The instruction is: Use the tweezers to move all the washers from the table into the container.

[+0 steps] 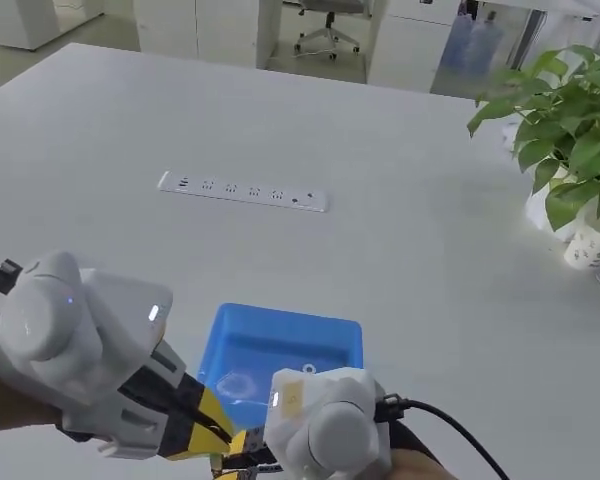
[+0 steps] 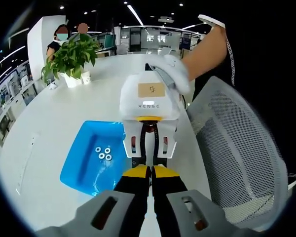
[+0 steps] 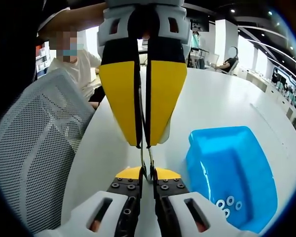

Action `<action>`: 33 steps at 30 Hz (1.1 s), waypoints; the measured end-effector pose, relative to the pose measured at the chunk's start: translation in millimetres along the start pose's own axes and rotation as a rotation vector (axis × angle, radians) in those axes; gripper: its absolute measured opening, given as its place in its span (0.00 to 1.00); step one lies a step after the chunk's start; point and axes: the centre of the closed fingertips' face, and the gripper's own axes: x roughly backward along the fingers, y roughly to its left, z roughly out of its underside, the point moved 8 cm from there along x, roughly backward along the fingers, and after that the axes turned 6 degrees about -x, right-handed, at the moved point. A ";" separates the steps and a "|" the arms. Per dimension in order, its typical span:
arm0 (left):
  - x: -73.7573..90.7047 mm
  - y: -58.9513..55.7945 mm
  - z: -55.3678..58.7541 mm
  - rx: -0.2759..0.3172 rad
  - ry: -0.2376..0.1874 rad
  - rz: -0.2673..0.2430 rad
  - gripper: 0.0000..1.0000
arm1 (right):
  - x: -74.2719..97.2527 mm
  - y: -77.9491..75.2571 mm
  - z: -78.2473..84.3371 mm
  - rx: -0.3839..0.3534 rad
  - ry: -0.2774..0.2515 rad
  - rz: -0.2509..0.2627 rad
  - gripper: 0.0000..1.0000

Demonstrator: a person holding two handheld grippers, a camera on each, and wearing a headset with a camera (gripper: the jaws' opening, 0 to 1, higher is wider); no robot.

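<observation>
Step in hand: tool handling between picks. The left gripper (image 2: 151, 172) and the right gripper (image 3: 148, 174) meet tip to tip just beside the blue container (image 2: 81, 168) at the near edge of the desk (image 1: 380, 200). Both are clenched on the one pair of tweezers (image 3: 145, 157) – the left gripper's yellow jaws pinch the upper shaft and the right gripper's jaws close on the lower end.

We count four washers (image 2: 101, 156), clustered together on the container floor. We see none on the bare desk, so we judge the transfer finished or nearly so.

Next move: release one gripper so the other carries the tweezers alone, then check the desk surface hidden under the grippers for any remaining washer.
</observation>
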 end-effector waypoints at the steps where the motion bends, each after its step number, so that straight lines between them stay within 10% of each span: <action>1: 0.3 -0.2 0.2 0.001 0.000 0.001 0.04 | 0.0 0.4 0.1 -0.002 0.000 -0.002 0.09; 33: 22.4 2.2 -23.2 -0.018 0.003 0.008 0.04 | 21.1 5.1 -21.8 0.023 -0.037 0.006 0.09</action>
